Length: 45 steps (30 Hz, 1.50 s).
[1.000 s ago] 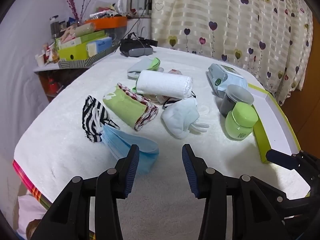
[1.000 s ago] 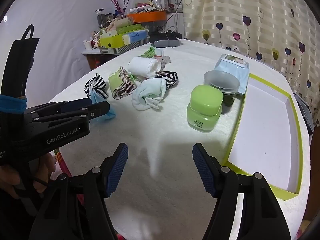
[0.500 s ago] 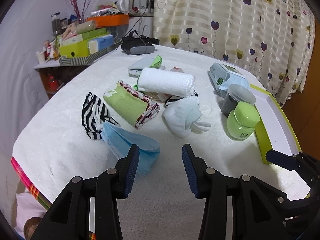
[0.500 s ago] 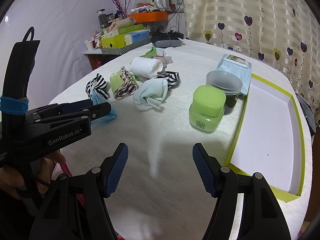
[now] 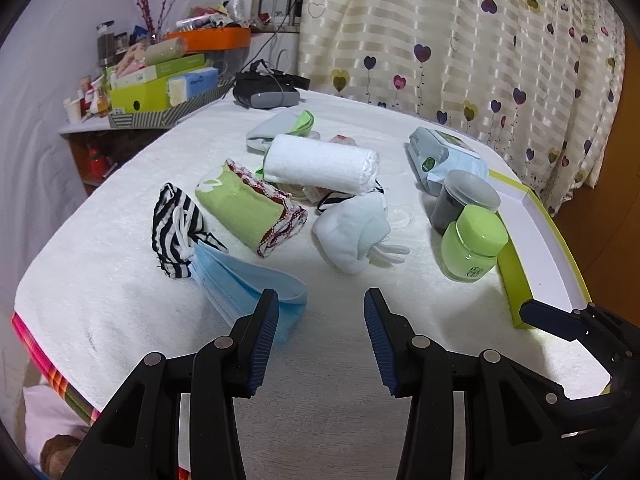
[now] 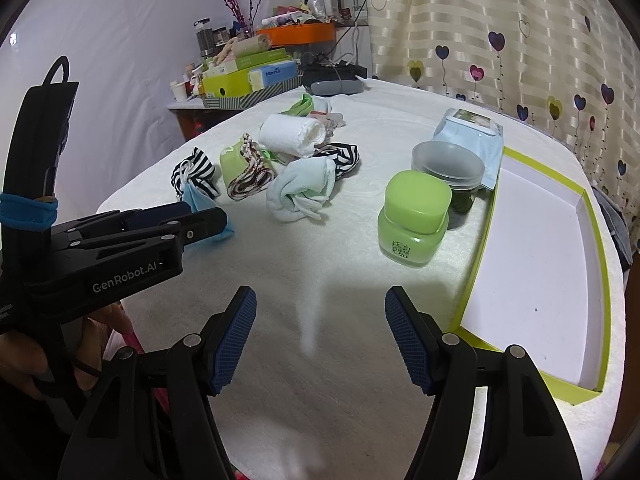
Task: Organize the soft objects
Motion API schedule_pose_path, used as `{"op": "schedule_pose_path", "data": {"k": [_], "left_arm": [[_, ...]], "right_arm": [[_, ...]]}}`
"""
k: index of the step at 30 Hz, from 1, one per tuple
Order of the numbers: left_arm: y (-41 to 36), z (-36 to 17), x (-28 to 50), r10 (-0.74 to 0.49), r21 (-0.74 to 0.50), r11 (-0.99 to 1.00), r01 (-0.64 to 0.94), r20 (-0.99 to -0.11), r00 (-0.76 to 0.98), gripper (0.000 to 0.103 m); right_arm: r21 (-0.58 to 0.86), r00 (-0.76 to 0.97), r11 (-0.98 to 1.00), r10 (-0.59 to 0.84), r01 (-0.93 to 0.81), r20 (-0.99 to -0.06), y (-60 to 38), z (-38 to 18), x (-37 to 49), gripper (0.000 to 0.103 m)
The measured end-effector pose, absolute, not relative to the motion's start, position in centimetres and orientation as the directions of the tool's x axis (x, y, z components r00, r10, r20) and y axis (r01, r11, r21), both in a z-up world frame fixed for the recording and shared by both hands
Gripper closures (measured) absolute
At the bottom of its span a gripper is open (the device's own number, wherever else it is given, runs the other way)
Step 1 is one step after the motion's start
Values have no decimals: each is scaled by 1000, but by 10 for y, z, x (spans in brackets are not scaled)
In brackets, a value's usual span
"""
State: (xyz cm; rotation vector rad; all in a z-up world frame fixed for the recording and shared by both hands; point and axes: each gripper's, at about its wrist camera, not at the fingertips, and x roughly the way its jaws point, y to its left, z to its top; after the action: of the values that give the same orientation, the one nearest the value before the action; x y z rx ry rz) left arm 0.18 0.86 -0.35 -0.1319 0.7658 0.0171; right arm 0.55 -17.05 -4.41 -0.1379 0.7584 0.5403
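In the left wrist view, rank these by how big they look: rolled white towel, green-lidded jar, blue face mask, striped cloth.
1. Blue face mask and rolled white towel: about alike; the mask lies nearer the camera, so unsure.
2. Striped cloth.
3. Green-lidded jar: slightly smaller.

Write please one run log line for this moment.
left hand-held gripper: open, empty, beside blue face mask | right hand-held gripper: open, empty, above the towel-covered table | green-edged tray: empty

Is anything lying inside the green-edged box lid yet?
No. In the right wrist view the green-edged box lid shows only its bare white floor, and the rolled white towel lies on the table with the other soft items.
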Motion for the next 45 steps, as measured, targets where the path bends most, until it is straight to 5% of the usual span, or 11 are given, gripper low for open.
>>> {"op": "schedule_pose_path", "data": {"k": [45], "left_arm": [[17, -1, 3, -51, -134, 989, -58, -689, 723, 60]], "right_arm": [[59, 602, 852, 414, -520, -682, -164, -39, 10, 35]]}}
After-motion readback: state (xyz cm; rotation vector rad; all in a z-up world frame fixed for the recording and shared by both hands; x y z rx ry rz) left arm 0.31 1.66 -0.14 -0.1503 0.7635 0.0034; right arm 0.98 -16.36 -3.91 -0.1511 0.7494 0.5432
